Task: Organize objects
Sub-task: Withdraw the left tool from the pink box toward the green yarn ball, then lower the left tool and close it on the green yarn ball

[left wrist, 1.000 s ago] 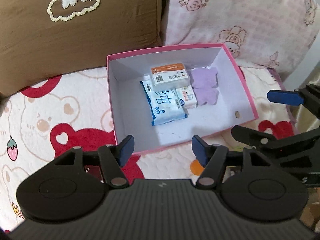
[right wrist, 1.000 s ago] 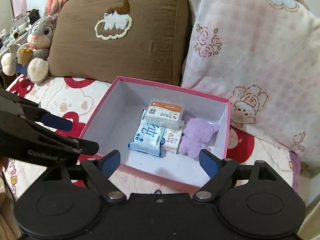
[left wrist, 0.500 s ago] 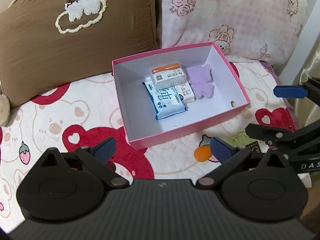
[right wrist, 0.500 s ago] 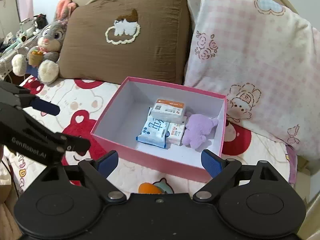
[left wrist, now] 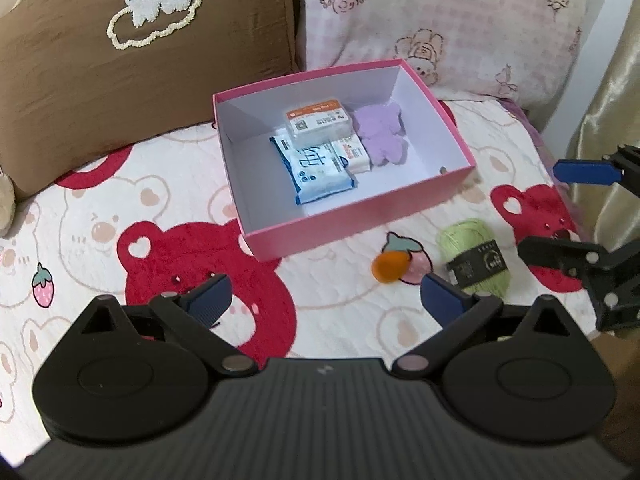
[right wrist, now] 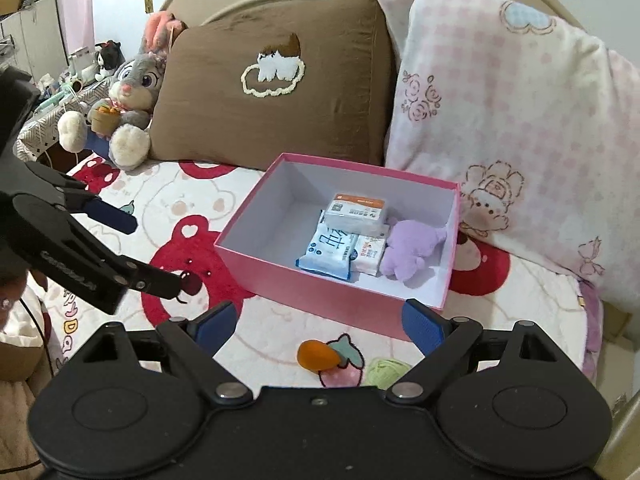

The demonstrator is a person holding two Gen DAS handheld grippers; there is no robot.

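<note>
A pink box sits on the bed. It holds a clear case with an orange label, a blue wipes pack, a small white pack and a purple plush. In front of the box lie an orange object and a green yarn ball. My left gripper is open and empty, short of the box. My right gripper is open and empty above the orange object.
A brown pillow and a pink pillow stand behind the box. A grey bunny plush sits at the far left. The bedspread has red bear prints. A gold curtain hangs at right.
Both grippers have pulled back from the box, and both have opened wider. The orange object and the green yarn have come into view in front of the box.
</note>
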